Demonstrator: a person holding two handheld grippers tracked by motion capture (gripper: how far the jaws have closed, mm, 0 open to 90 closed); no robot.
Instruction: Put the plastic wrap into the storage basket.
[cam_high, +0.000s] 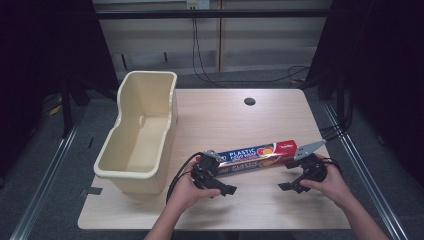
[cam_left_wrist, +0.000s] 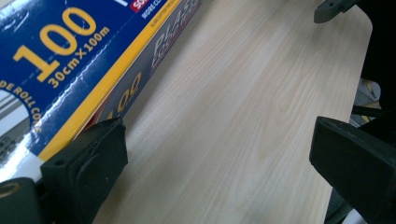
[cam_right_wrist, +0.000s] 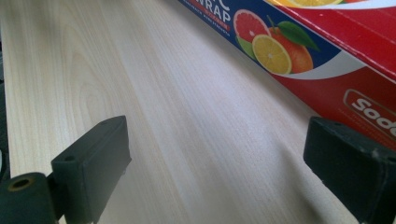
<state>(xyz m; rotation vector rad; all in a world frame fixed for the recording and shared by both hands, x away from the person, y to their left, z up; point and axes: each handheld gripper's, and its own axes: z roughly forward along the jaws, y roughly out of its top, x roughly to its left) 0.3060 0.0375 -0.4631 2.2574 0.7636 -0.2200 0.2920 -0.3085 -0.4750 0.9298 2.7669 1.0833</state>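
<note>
The box (cam_high: 257, 156) is flanked at nine and three o'clock by the left gripper (cam_high: 220, 188) and right gripper (cam_high: 289, 186), jaws apart, nothing clamped.

Plastic wrap box (cam_high: 257, 156) – blue with a red end, yellow edge stripe, yellow numerals, citrus fruit print, white lettering. Bin (cam_high: 137, 134) – plain cream. Desk (cam_high: 280, 205) pale wood grain. Both grippers black, left gripper (cam_high: 220, 186), right gripper (cam_high: 291, 186).
</note>
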